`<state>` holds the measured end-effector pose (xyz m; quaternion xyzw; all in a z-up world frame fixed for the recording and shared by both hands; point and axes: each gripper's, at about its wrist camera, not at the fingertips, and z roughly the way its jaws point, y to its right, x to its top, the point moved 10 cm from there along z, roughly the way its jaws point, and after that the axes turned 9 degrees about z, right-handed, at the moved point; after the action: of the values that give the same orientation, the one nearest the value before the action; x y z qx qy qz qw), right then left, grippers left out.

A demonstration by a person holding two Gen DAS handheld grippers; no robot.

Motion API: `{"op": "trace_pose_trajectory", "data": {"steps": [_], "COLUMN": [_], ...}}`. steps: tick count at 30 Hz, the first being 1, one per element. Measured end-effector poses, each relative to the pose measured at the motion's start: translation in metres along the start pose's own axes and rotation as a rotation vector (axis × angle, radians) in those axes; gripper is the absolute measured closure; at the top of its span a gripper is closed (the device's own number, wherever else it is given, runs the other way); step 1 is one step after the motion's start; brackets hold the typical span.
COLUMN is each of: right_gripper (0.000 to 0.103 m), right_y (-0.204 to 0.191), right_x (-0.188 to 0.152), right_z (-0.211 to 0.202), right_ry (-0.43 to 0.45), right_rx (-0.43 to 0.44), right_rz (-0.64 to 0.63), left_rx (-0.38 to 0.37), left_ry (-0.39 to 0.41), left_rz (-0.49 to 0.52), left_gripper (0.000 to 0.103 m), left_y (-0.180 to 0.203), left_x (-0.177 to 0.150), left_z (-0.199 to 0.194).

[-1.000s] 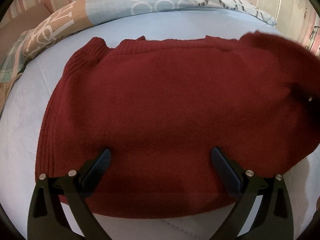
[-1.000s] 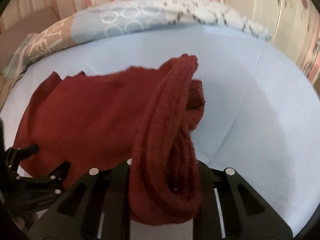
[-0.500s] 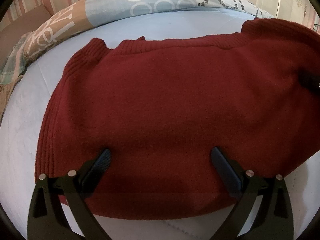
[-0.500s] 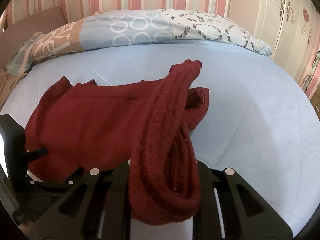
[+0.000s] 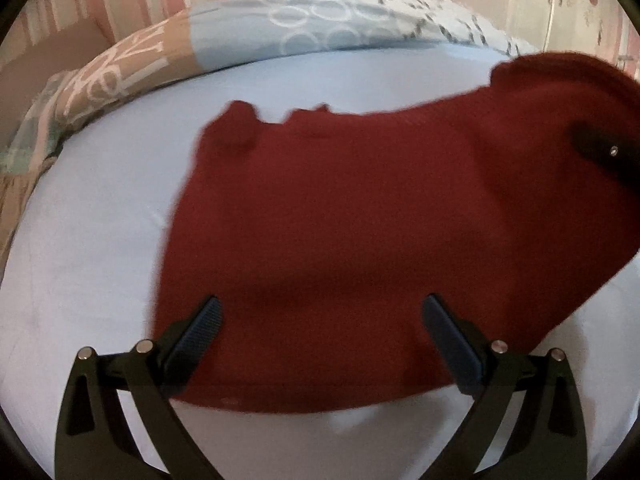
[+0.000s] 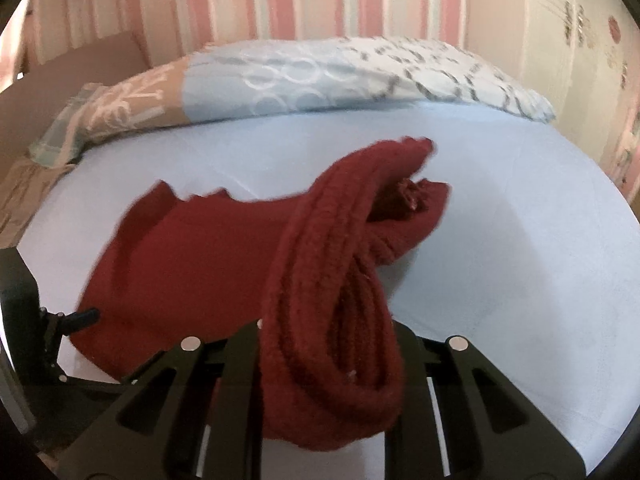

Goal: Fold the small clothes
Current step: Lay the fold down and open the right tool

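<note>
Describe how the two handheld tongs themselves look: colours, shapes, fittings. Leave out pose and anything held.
The left tongs have black plastic arms with triangular cut-outs, round silver rivets, and dark blue ribbed pads on the fingers. The right tongs share the same black cut-out frame and silver rivets; their pads are hidden. No cables, markings or sleeves show.

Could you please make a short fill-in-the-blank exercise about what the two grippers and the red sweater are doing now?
1. The sweater is dark ____ in colour.
2. The ____ gripper is shut on a bunched part of the sweater.
3. The left gripper has its jaws ____.
4. The sweater lies on a light ____ bed sheet.

Missing words: red; right; open; blue
</note>
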<state>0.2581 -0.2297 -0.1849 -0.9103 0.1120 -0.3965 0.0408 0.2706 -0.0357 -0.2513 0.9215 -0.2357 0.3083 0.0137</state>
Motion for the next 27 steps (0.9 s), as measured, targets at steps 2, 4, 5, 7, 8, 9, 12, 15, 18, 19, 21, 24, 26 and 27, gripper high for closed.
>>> {"op": "trace_pose_trajectory", "data": {"steps": [2,4,5,7,8,9,12,15,18,19,21,24,26,27], "right_gripper": [0.088,0.088,0.088,0.089,0.089,0.089,0.089,0.089,0.089,0.089,0.088,0.076,0.042,0.035], "right_y": [-0.025,-0.047,-0.058,-0.087,-0.105,-0.118,-0.158,-0.187,-0.191,-0.192,-0.195,-0.195,-0.195,-0.193], "right_x": [0.004,0.005,0.005,0.003,0.001,-0.003,-0.020,-0.060,-0.090,-0.098,-0.103,-0.097,-0.089,-0.086], "right_z": [-0.002,-0.002,-0.002,0.000,0.001,0.001,0.009,0.039,0.058,0.062,0.063,0.056,0.040,0.032], "right_ry": [0.010,0.017,0.018,0.014,0.014,0.014,-0.022,-0.141,-0.216,-0.229,-0.224,-0.233,-0.242,-0.235], "right_rx": [0.036,0.062,0.076,0.108,0.119,0.123,0.142,0.119,0.085,0.067,0.053,0.078,0.165,0.189], "right_rz": [-0.019,-0.042,-0.053,-0.090,-0.122,-0.150,-0.234,-0.335,-0.378,-0.406,-0.435,-0.422,-0.384,-0.362], "left_rx": [0.013,0.034,0.044,0.070,0.083,0.097,0.122,0.142,0.151,0.153,0.159,0.165,0.160,0.157], "left_ry": [0.016,0.030,0.031,0.031,0.030,0.029,0.024,0.022,0.017,0.015,0.010,0.009,0.012,0.019], "left_rz": [-0.007,-0.006,-0.008,-0.024,-0.034,-0.044,-0.077,-0.126,-0.168,-0.175,-0.173,-0.165,-0.163,-0.162], "left_gripper": [0.002,0.002,0.002,0.003,0.002,0.002,0.003,0.003,0.003,0.003,0.002,0.003,0.003,0.003], "left_y": [-0.030,-0.053,-0.065,-0.094,-0.105,-0.119,-0.147,-0.172,-0.190,-0.193,-0.196,-0.193,-0.192,-0.190], "left_x": [-0.006,-0.012,-0.016,-0.025,-0.029,-0.035,-0.048,-0.061,-0.074,-0.078,-0.083,-0.085,-0.083,-0.080], "left_z": [-0.009,-0.017,-0.019,-0.023,-0.024,-0.025,-0.027,-0.030,-0.034,-0.035,-0.037,-0.039,-0.041,-0.043]}}
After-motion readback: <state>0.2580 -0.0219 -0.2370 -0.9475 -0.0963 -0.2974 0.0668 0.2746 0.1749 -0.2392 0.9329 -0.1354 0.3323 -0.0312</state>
